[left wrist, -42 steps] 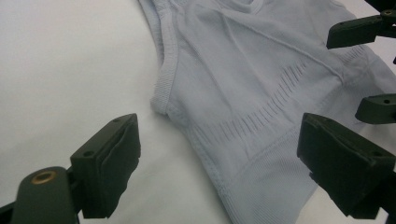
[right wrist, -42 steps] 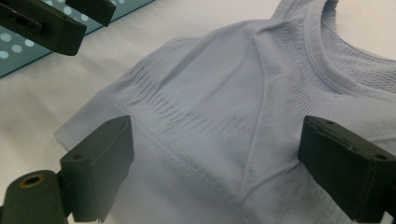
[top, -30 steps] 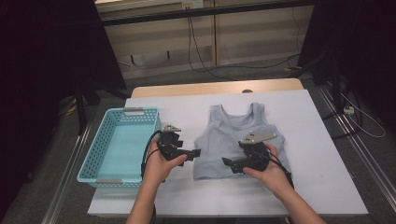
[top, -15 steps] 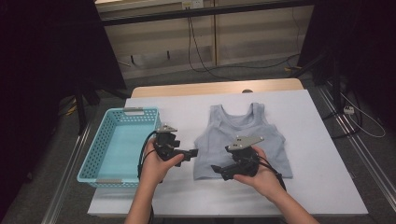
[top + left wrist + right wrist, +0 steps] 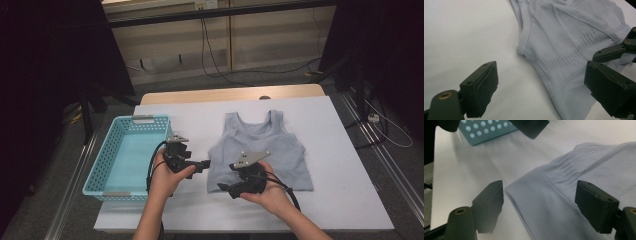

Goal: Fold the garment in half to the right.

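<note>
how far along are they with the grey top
Barely started. The grey top lies spread flat on the white table, and the blue basket holds nothing. In hand: the right gripper, jaws just closing, straddles the hem corner; the left gripper waits open beside it. Grasping and everything after remains.

The right gripper (image 5: 224,188) hides the grey top's (image 5: 260,145) hem corner (high view).

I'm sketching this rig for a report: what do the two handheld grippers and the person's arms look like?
Both grippers are black. The left gripper and right gripper each carry a grey three-cornered plate on top and trail a black cable. Each has two blocky black jaws with flat pads and brass-coloured pivot rings. The forearms are bare, with no sleeves or gloves in view.
</note>
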{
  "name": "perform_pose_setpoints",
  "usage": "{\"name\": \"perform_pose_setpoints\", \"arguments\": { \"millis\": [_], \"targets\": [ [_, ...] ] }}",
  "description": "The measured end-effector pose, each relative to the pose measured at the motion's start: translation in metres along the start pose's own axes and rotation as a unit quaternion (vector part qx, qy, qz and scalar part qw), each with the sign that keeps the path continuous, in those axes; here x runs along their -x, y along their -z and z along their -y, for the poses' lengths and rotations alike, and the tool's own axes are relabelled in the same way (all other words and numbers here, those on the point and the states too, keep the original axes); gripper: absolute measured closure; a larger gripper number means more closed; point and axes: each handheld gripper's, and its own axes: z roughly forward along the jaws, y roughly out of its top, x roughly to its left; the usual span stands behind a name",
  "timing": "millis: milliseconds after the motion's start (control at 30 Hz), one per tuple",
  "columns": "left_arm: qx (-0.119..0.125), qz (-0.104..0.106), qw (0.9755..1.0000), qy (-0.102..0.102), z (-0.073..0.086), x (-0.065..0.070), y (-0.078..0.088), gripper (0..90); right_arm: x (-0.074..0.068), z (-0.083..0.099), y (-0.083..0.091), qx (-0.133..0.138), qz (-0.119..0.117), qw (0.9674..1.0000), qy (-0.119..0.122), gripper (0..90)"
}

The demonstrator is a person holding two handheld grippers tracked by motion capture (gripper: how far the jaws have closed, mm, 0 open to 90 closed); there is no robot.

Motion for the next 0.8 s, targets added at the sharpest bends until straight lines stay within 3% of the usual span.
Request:
{"name": "perform_pose_setpoints", "arguments": {
  "millis": [167,200,433,600,800],
  "targets": [
    [-0.003,0.002,1.0,0.001,0.002,0.001,-0.002,12.8,-0.001,0.003,-0.008,-0.011,0.005,0.9999,0.01,25.0],
    [-0.011,0.004,0.9999,-0.006,0.002,-0.001,-0.002,12.8,0.0,0.003,-0.009,-0.011,0.004,0.9999,0.009,25.8],
    [-0.006,0.0,1.0,0.0,0.002,-0.002,-0.002,12.9,-0.004,0.004,-0.015,-0.018,-0.013,0.9996,0.017,32.5],
    [-0.008,-0.001,1.0,-0.003,0.003,-0.002,-0.002,13.1,-0.007,0.005,-0.021,-0.036,-0.003,0.9991,0.022,33.1],
    [-0.008,-0.003,1.0,0.001,0.004,-0.004,-0.001,13.1,-0.009,0.007,-0.03,-0.043,-0.007,0.9988,0.023,32.3]
  ]
}}
